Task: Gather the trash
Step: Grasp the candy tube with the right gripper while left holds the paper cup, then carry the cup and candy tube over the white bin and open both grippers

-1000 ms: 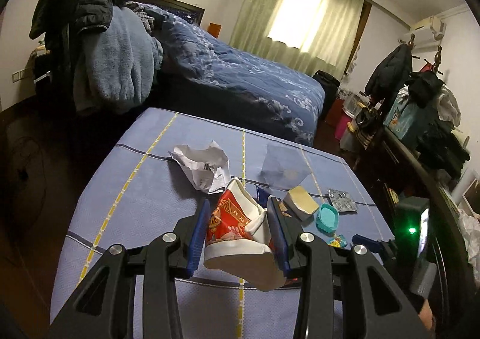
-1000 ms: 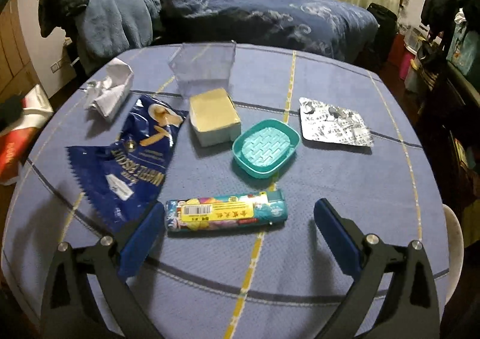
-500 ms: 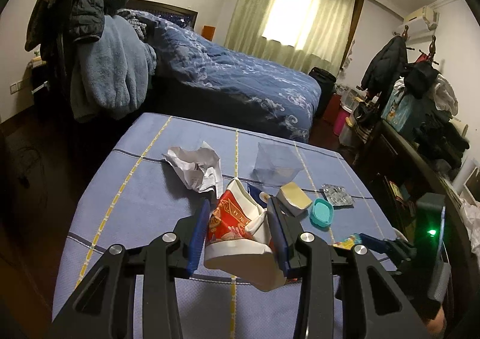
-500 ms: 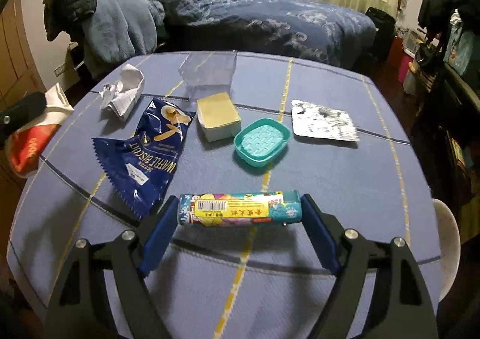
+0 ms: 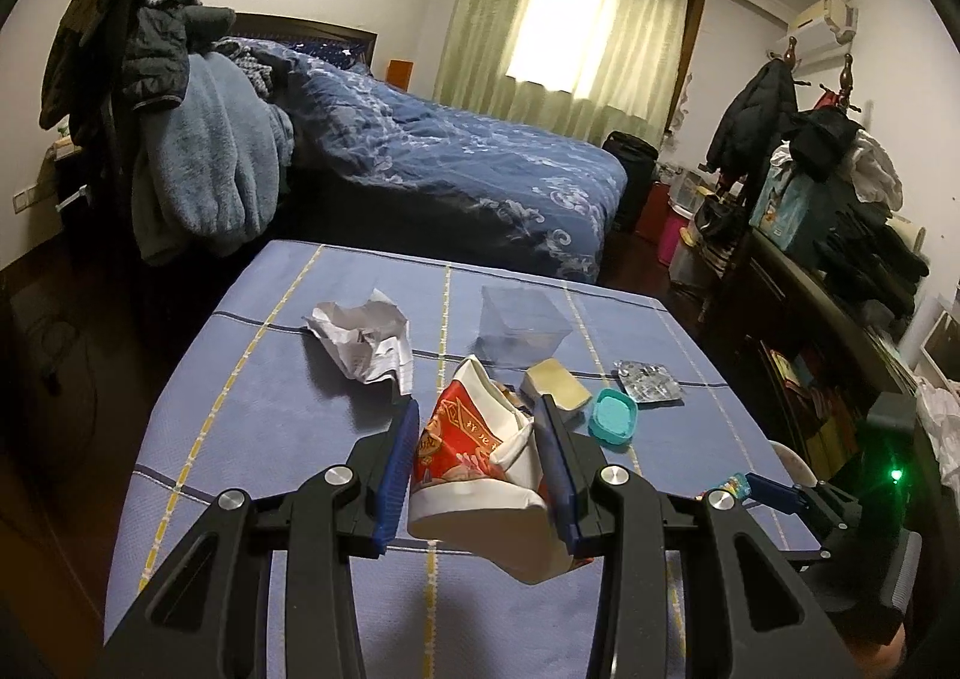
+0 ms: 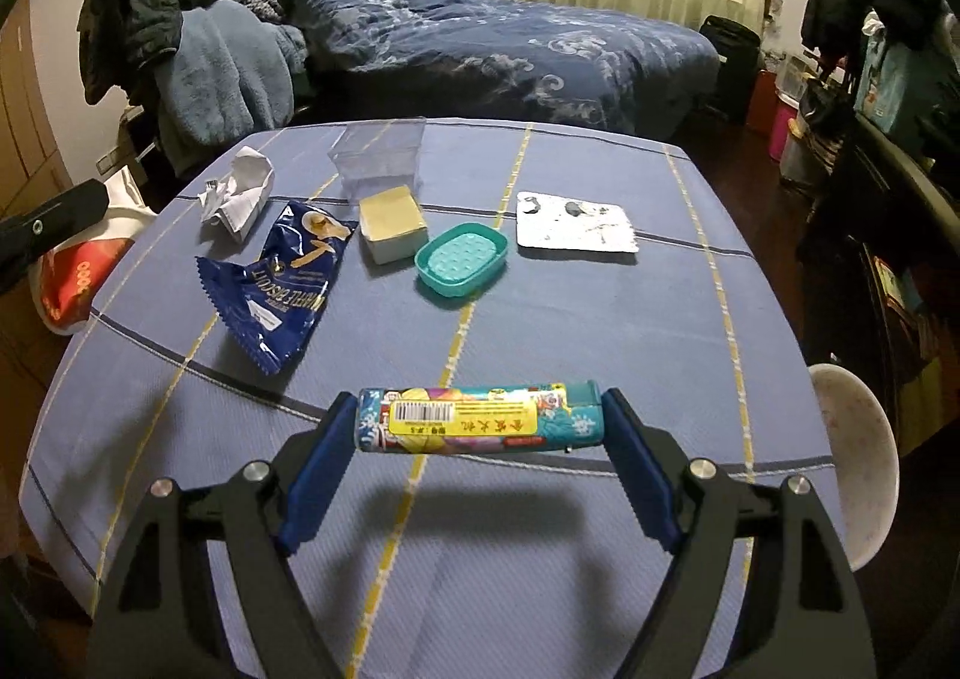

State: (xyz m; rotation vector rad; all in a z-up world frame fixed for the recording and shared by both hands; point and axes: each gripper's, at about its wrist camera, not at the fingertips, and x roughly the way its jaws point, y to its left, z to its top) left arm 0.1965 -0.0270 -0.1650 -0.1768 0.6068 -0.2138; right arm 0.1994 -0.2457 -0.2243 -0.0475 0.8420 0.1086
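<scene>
My left gripper [image 5: 477,427] is shut on a crushed red and white paper cup [image 5: 480,457] and holds it above the table's near left part. My right gripper [image 6: 477,418] is shut on a teal candy tube [image 6: 480,418], gripped end to end and lifted off the blue tablecloth [image 6: 570,319]. On the cloth lie a blue biscuit wrapper [image 6: 279,283], a crumpled white paper [image 6: 237,193], and a silver blister pack [image 6: 576,223]. The cup and left gripper also show at the left edge of the right wrist view [image 6: 78,271].
A teal soap dish [image 6: 462,259], a yellow block [image 6: 393,223] and a clear plastic box [image 6: 381,153] stand mid-table. A white stool [image 6: 852,439] is at the table's right edge. A bed [image 5: 450,168] lies beyond; clothes hang on the left and right.
My right gripper closed on the candy tube and lifted it off the cloth. My left gripper kept hold of the cup and rose and drew back slightly.
</scene>
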